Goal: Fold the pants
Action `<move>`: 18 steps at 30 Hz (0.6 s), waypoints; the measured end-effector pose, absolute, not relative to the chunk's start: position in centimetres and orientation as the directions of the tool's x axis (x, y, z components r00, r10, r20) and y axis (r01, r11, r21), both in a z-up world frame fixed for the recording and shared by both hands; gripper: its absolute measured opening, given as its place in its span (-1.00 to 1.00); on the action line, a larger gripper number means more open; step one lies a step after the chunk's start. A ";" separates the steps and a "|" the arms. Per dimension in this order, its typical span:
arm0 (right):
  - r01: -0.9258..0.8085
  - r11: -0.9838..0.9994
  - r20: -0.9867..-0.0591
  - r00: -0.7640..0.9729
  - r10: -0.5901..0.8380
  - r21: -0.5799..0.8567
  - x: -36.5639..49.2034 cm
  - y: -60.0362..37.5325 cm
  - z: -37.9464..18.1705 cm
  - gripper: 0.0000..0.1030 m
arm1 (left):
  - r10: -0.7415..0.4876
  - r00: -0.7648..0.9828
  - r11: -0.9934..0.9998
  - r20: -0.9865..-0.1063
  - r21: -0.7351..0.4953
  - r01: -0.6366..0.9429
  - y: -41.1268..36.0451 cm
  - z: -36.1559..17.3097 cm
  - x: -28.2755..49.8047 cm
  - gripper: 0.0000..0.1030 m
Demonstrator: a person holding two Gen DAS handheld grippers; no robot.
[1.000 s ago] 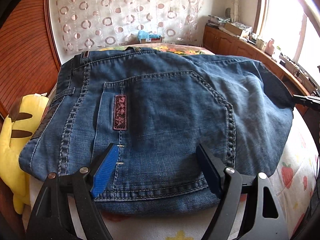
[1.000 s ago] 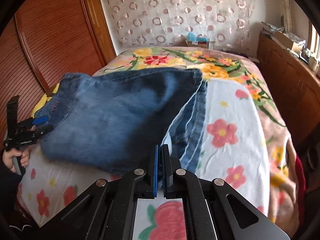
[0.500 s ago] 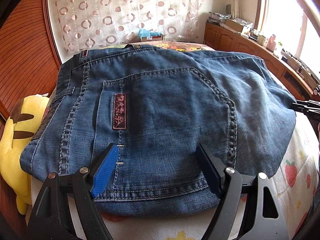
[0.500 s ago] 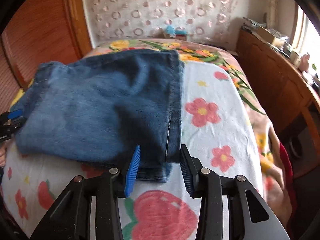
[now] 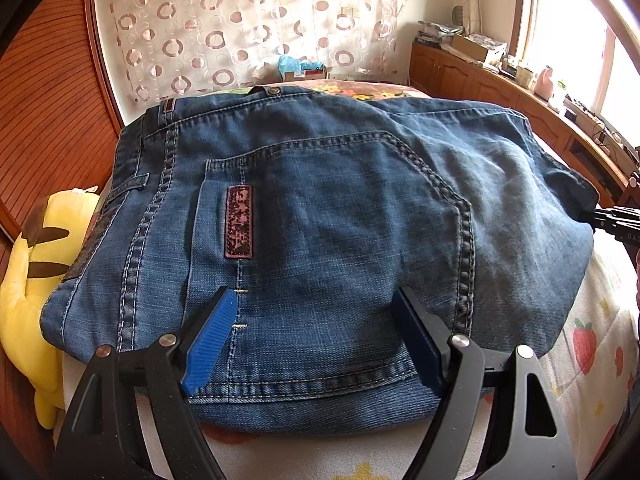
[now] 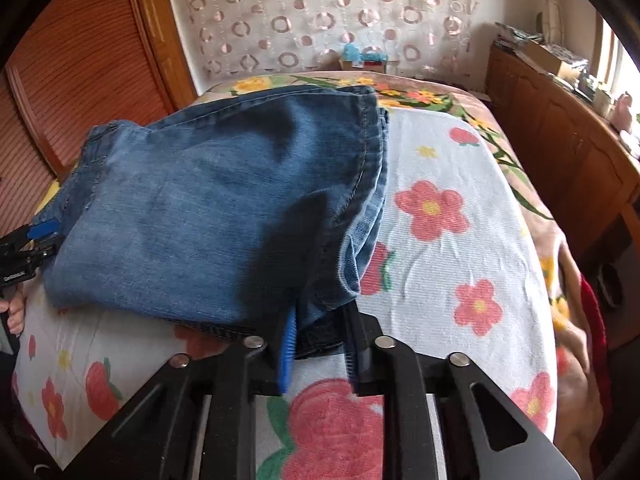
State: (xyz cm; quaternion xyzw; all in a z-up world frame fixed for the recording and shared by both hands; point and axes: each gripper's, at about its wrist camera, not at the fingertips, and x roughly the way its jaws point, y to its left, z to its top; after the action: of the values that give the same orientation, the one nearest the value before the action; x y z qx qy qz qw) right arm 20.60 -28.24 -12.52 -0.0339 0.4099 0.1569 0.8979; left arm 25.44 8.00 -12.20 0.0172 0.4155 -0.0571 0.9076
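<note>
- The jeans are lying folded in a thick stack on the floral bedspread of the bed; the back pocket with its dark red label is facing up toward the left gripper's camera; the waistband is lying at the far edge, nearest the curtain.
- The left gripper is standing wide open over the near edge of the stack; its blue pads are sitting on either side of the pocket's lower part and are not pressing the denim; nothing is being held.
- The right gripper is sitting at the near corner of the stack on the opposite side; its jaws have just been closing; a bunched fold of denim is lying between them; the blue pad on the left is touching the cloth, and the pad on the right is pressing against the fold as well, so the grip appears to be on the denim.
- A hand is showing at the left edge of the right camera's view, below the other gripper.
- A yellow plush toy is lying beside the jeans, against the wooden panel wall; a wooden cabinet is running along the far side of the bed.
</note>
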 end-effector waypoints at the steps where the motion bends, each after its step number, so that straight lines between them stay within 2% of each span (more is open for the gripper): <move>1: -0.312 0.948 -0.744 0.617 0.256 0.067 20.5 -28.4 -12.5 -0.64 | -0.089 0.650 0.993 -0.755 -0.016 0.118 8.0 -12.2 25.4 0.56; 9: -0.322 0.946 -0.727 0.642 0.243 0.032 19.8 -28.1 -12.8 -0.65 | -0.078 0.698 0.997 -0.712 -0.049 0.061 11.1 -9.8 23.4 0.56; 13: -0.323 0.946 -0.719 0.651 0.243 0.027 19.6 -28.0 -12.9 -0.65 | -0.015 0.721 0.999 -0.693 -0.043 -0.020 14.6 -8.6 22.6 0.56; 15: -0.323 0.946 -0.715 0.655 0.243 0.026 19.5 -28.0 -13.0 -0.65 | 0.025 0.718 0.996 -0.696 -0.044 -0.077 16.9 -8.4 22.5 0.47; 18: -0.325 0.945 -0.714 0.655 0.247 0.029 19.5 -28.1 -12.9 -0.65 | 0.072 0.712 0.989 -0.698 -0.044 -0.143 19.4 -8.6 22.2 0.44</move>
State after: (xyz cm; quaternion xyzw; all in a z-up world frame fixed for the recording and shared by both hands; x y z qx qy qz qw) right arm 19.47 -28.15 -12.89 -0.0504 0.3842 0.1574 0.9083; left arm 22.21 19.39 -8.64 -0.0474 0.3747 0.0579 0.9241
